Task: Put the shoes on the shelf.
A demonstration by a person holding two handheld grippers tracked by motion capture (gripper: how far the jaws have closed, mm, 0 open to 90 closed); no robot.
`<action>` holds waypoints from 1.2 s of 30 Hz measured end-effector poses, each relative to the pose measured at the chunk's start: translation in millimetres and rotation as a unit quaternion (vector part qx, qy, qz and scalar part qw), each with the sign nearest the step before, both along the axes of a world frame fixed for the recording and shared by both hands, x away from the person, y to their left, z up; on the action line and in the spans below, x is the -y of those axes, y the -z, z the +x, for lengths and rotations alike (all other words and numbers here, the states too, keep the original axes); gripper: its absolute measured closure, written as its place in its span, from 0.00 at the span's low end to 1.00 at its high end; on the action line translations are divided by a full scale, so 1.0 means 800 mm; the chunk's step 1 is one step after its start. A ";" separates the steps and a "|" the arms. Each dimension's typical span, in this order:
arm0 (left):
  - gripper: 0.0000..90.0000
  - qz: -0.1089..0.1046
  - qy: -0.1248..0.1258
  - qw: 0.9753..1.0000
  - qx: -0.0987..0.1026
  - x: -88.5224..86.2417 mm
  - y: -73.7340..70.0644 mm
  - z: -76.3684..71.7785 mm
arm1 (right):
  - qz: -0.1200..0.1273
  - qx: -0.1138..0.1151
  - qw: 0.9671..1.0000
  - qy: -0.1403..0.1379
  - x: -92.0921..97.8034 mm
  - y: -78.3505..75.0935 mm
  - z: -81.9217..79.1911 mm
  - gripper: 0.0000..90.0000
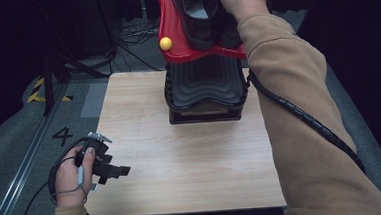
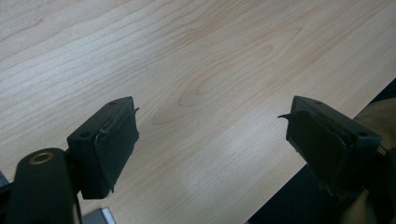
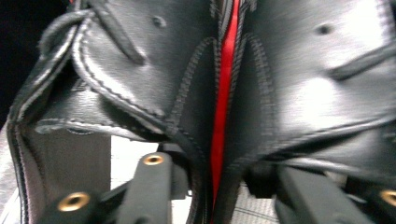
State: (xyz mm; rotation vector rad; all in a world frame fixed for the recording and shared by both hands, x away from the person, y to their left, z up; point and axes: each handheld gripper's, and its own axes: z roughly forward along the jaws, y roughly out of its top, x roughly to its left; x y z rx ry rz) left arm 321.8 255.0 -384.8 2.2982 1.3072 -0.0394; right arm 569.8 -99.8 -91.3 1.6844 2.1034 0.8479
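Left hand-held gripper point(image 1: 113, 170): nearest item, held in the person's left hand point(image 1: 72, 176) over the near-left part of the tabletop point(image 1: 182, 168), well apart from the black box; jaws spread wide, nothing between them, bare wood grain below.

Black box point(image 1: 204, 94): ribbed, open-topped container standing on the far half of the tabletop.

Red tray point(image 1: 174, 33): directly above the black box, carrying a small yellow ball point(image 1: 165, 43) at its left edge.

Pair of black leather shoes point(image 1: 200, 14): on the red tray, side by side, red showing between them.

Right hand-held gripper point(image 3: 219, 186): at the shoes, jaws set on either side of the two adjoining shoe walls; firmness of grip cannot be told. Tan sleeve point(image 1: 299, 121) reaches past the box's right.
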 end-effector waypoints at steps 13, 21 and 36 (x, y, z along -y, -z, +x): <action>0.19 -0.001 0.000 1.000 0.001 0.003 -0.002 -0.001 | 0.039 -0.004 0.999 -0.022 0.027 -0.029 -0.033 0.56; 0.19 0.005 0.003 1.000 0.002 0.007 -0.003 0.002 | 0.017 0.007 0.994 -0.110 0.068 -0.043 -0.084 0.49; 0.19 0.010 -0.002 1.000 0.009 0.008 -0.009 -0.004 | 0.008 0.024 0.988 -0.154 0.166 -0.031 -0.154 0.43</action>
